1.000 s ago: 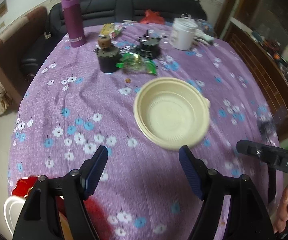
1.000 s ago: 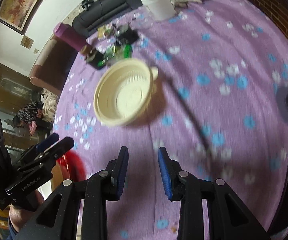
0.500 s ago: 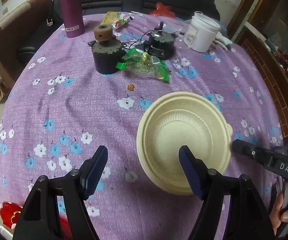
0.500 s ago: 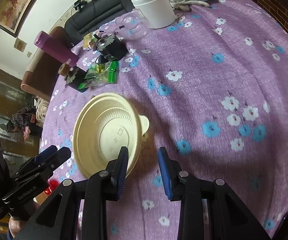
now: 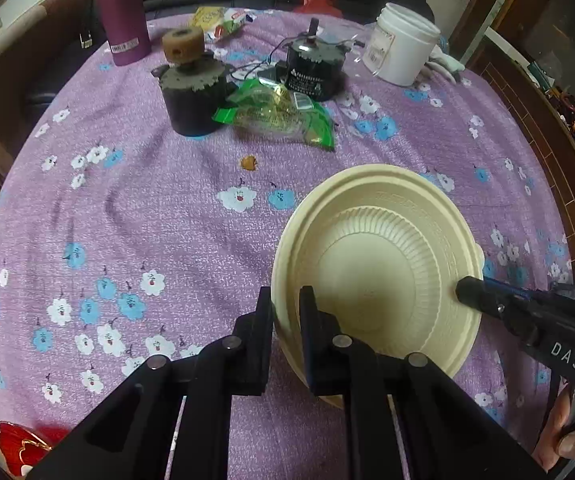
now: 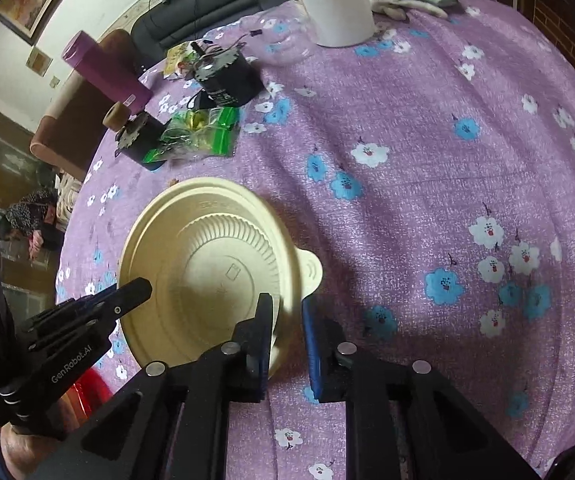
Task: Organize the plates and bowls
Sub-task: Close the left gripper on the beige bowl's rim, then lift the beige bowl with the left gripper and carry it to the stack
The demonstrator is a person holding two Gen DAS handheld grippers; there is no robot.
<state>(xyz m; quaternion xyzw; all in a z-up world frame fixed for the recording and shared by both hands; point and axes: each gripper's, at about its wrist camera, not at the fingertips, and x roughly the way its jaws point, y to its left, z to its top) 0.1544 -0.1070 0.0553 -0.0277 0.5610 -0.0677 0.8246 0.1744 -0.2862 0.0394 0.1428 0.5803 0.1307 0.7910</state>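
A cream plastic bowl (image 5: 379,268) with a ribbed inside and a small tab handle sits on the purple flowered tablecloth (image 5: 147,208). My left gripper (image 5: 285,308) is shut on the bowl's near left rim. My right gripper (image 6: 285,312) straddles the bowl's (image 6: 207,264) right rim just below the tab, jaws narrow, one finger inside and one outside the wall. The right gripper's tip also shows at the bowl's right rim in the left wrist view (image 5: 487,300). The left gripper's tip shows at the bowl's left rim in the right wrist view (image 6: 127,292).
Beyond the bowl lie a green snack packet (image 5: 275,116), two dark motor-like parts (image 5: 191,92), a purple flask (image 5: 121,8) and a white jar (image 5: 403,48). A red and white object (image 5: 23,444) sits at the near left table edge. A sofa stands behind.
Both grippers have moved in onto the bowl. The left jaws have closed from wide open onto its left rim. The right gripper has come up around the right rim.
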